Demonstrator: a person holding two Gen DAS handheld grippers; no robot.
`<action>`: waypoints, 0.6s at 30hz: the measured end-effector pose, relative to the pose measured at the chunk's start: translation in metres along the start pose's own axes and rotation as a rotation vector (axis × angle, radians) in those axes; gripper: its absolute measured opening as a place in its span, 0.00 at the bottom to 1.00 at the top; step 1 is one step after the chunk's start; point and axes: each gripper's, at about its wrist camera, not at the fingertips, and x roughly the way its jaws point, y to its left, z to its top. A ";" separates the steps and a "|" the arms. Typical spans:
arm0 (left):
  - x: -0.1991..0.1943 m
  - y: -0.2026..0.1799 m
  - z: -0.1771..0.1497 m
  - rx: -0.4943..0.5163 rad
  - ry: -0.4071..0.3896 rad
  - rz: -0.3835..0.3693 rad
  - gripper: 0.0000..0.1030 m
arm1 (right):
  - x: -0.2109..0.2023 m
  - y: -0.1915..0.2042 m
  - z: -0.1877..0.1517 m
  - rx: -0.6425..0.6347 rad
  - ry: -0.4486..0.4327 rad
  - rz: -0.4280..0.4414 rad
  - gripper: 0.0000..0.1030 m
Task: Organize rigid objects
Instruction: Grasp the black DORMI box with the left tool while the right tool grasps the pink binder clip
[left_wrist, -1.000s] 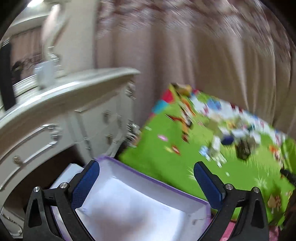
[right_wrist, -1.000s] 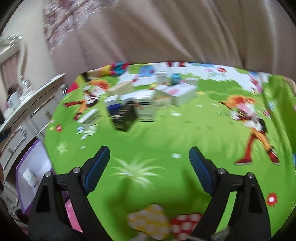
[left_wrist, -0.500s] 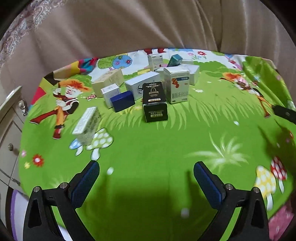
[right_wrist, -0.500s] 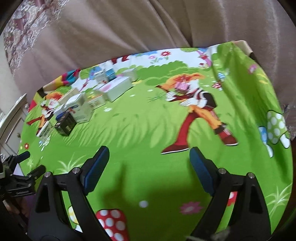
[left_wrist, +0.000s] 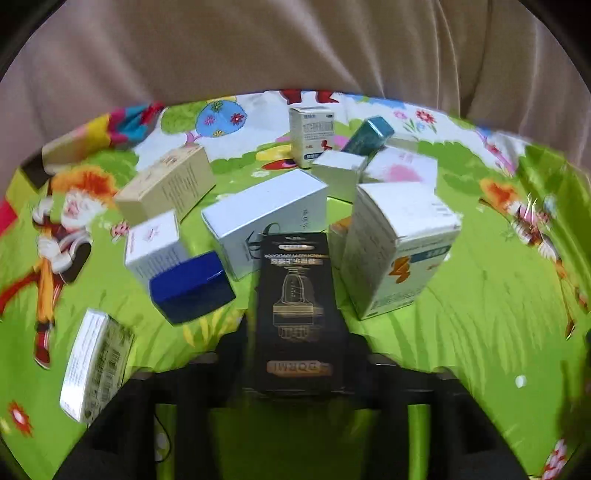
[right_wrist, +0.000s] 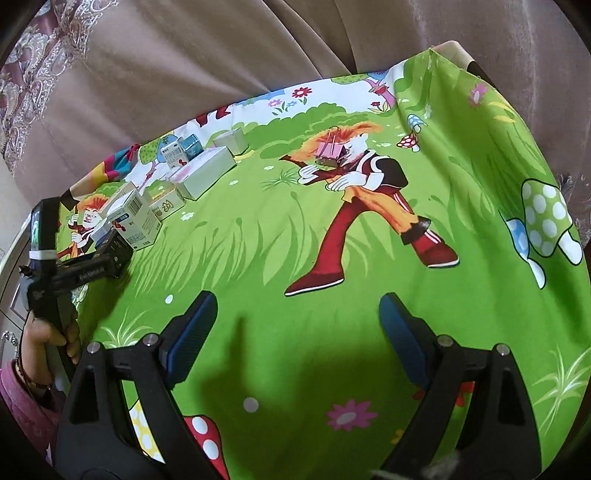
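Black and gold, the tall box (left_wrist: 297, 314) fills the near centre of the left wrist view, where the left gripper (left_wrist: 295, 354) has just been closing and now clamps its sides, on the green cartoon cloth (left_wrist: 461, 332). Just beyond it crowd a dark blue box (left_wrist: 192, 286), white cartons (left_wrist: 395, 251) and a teal box (left_wrist: 367, 134). Only the right wrist view shows the right gripper (right_wrist: 297, 332) spread wide and empty over bare cloth, with the hand (right_wrist: 40, 343) holding the left tool at the far left.

Glossy black cardboard box (left_wrist: 297, 314) on a smooth printed cloth (left_wrist: 461, 332).
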 end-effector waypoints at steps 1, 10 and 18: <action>-0.004 0.001 -0.005 -0.005 0.000 0.005 0.39 | 0.000 -0.001 0.001 0.004 0.002 0.002 0.89; -0.031 0.016 -0.041 -0.075 -0.017 -0.014 0.39 | 0.043 -0.015 0.051 -0.007 0.049 -0.042 0.89; -0.028 0.017 -0.040 -0.079 -0.019 -0.009 0.42 | 0.124 -0.021 0.128 0.023 0.096 -0.146 0.89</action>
